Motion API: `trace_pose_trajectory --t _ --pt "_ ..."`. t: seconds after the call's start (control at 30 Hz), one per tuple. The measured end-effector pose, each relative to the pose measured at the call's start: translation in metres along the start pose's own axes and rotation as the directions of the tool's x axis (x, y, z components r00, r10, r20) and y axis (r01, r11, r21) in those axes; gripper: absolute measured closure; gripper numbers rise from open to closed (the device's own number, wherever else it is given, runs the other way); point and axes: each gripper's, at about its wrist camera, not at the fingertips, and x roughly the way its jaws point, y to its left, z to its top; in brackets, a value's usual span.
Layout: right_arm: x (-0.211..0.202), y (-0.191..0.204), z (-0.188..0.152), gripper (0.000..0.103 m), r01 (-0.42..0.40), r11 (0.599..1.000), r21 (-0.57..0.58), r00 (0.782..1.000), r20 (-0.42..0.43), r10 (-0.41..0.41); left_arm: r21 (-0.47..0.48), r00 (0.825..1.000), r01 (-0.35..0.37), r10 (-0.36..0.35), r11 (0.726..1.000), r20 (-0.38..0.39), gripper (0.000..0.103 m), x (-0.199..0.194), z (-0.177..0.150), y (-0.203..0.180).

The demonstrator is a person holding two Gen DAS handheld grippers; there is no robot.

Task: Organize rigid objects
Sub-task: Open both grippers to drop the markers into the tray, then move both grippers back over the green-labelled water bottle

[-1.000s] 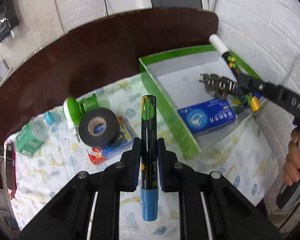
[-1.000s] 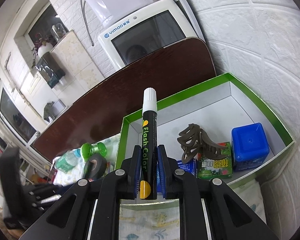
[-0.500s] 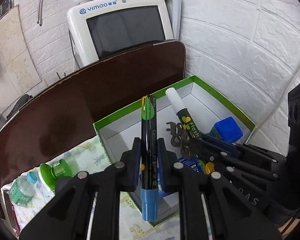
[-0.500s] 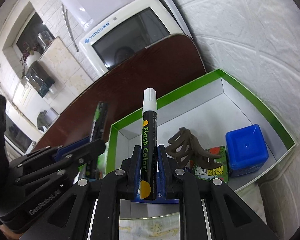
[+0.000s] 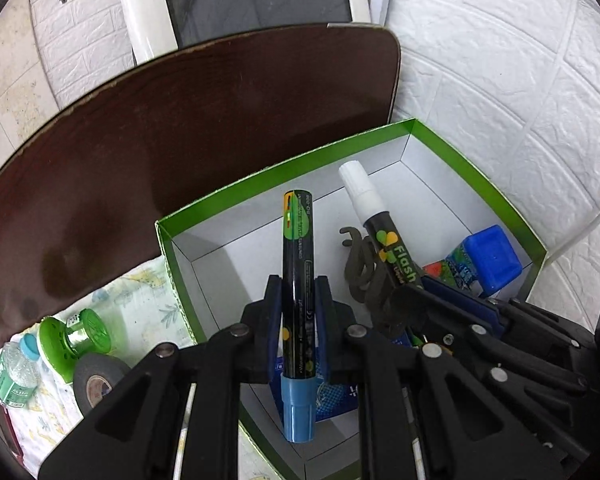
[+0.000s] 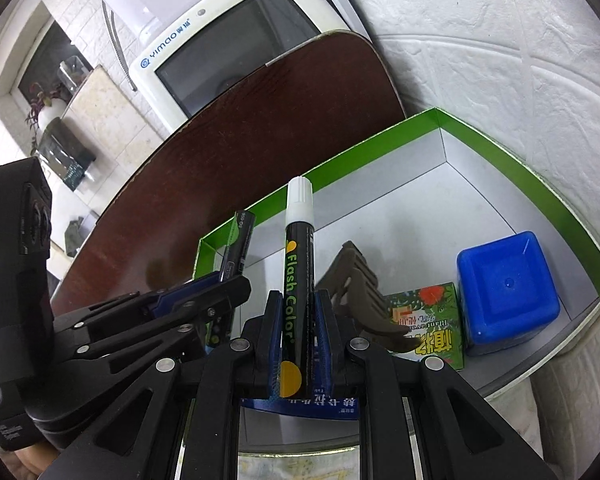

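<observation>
My left gripper (image 5: 298, 292) is shut on a black marker with a blue cap (image 5: 298, 312), held over the green-rimmed box (image 5: 260, 174). Beside it on the right, my right gripper (image 6: 298, 308) is shut on a black white-capped marker (image 6: 298, 264) labelled Flash Color, also above the box. In the left wrist view the white-capped marker (image 5: 380, 232) and right gripper (image 5: 404, 300) sit close to the right. Inside the box lie a brown hair claw (image 6: 360, 304), a blue cube (image 6: 506, 288), a small green packet (image 6: 428, 320) and a blue flat packet (image 5: 336, 396).
Outside the box on the patterned cloth (image 5: 140, 304) stand a green spool (image 5: 76, 340), a black tape roll (image 5: 96, 384) and a small water bottle (image 5: 14, 372). A dark brown board (image 5: 180, 128) leans behind the box, with a white appliance (image 6: 228, 44) and white brick wall behind.
My left gripper has carried the blue-capped marker rightwards from over the cloth to above the box, close beside the right gripper. The right gripper sank slightly towards the box.
</observation>
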Motion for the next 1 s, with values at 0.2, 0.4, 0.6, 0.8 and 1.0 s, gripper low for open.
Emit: trace_pose_trajectory --t 0.2,0.4,0.6,0.8,1.0 --pt "-0.003 0.000 0.002 0.086 0.007 1.000 0.010 1.000 0.009 -0.007 -0.032 1.000 0.004 -0.005 0.999 -0.017 0.088 0.002 -0.004 0.008" --pt "-0.013 0.009 0.001 0.086 0.014 1.000 -0.008 0.999 0.029 -0.014 -0.050 1.000 -0.017 0.018 0.999 0.016 0.078 -0.013 -0.011 0.021" --pt "-0.017 0.030 -0.002 0.086 0.007 0.999 -0.041 1.000 0.031 -0.006 -0.098 0.994 -0.071 0.079 0.993 0.077 0.060 -0.041 -0.023 0.052" --pt "-0.016 0.068 -0.009 0.086 -0.015 0.994 -0.109 1.000 0.020 0.017 -0.170 0.979 -0.141 0.163 0.975 0.124 0.053 -0.074 -0.047 0.096" --pt "-0.003 0.115 -0.024 0.086 -0.056 0.980 -0.189 0.998 -0.026 0.052 -0.262 0.965 -0.198 0.235 0.945 0.120 0.052 -0.100 -0.082 0.146"
